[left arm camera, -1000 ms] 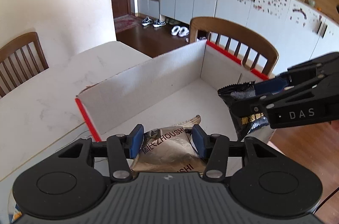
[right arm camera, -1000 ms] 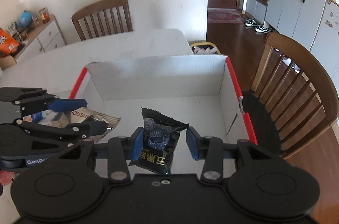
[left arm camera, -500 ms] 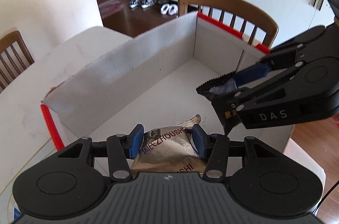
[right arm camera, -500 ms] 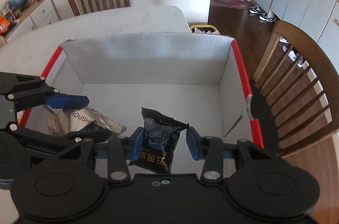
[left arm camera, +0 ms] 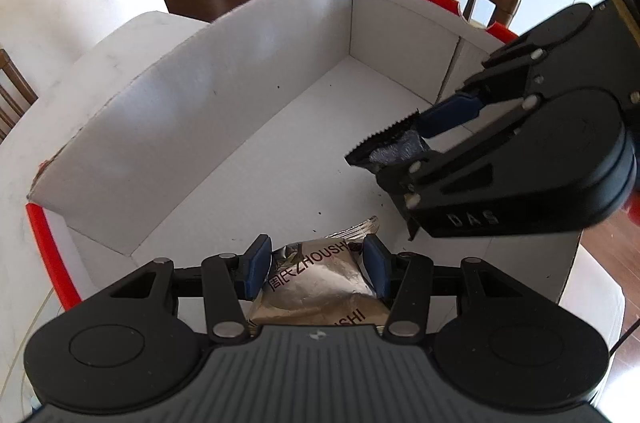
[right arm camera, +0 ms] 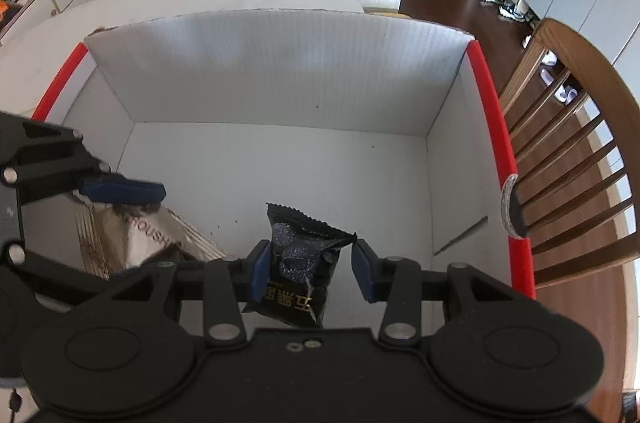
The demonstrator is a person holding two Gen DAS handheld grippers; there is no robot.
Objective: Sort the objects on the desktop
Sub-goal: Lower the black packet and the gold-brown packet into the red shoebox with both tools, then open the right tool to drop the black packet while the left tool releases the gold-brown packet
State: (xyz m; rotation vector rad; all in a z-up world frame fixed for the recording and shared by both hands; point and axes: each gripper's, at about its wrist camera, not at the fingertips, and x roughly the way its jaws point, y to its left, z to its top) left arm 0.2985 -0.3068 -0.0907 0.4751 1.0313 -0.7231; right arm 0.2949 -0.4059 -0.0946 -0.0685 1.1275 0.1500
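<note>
Over the open white box (right arm camera: 280, 75) both claws hang tilted steeply down, each with a snack packet pinched between its blue pads. Held by the left claw (left arm camera: 316, 265), the silver packet (left arm camera: 320, 283) sits squarely between the pads, its printed face up and its crimped far end poking forward past the fingertips toward the box floor. Clamped in the right claw (right arm camera: 306, 269), the black packet (right arm camera: 300, 267) stands on end, its serrated top edge rising ahead of the pads and its lower half tucked back toward the claw's body.

What the coming move turns on, I'd judge, is that the bare box floor lies straight ahead of and below both sets of fingertips, inside the red-edged walls (right arm camera: 490, 127). So a release would likely drop each packet in. Seen from the left claw, the right claw (left arm camera: 424, 143) is off to its right and farther forward, nearer the far corner. The silver packet hangs close to the near wall. Both look well apart, so neither should foul the other. A white worktop (left arm camera: 120, 39) carries the box.
</note>
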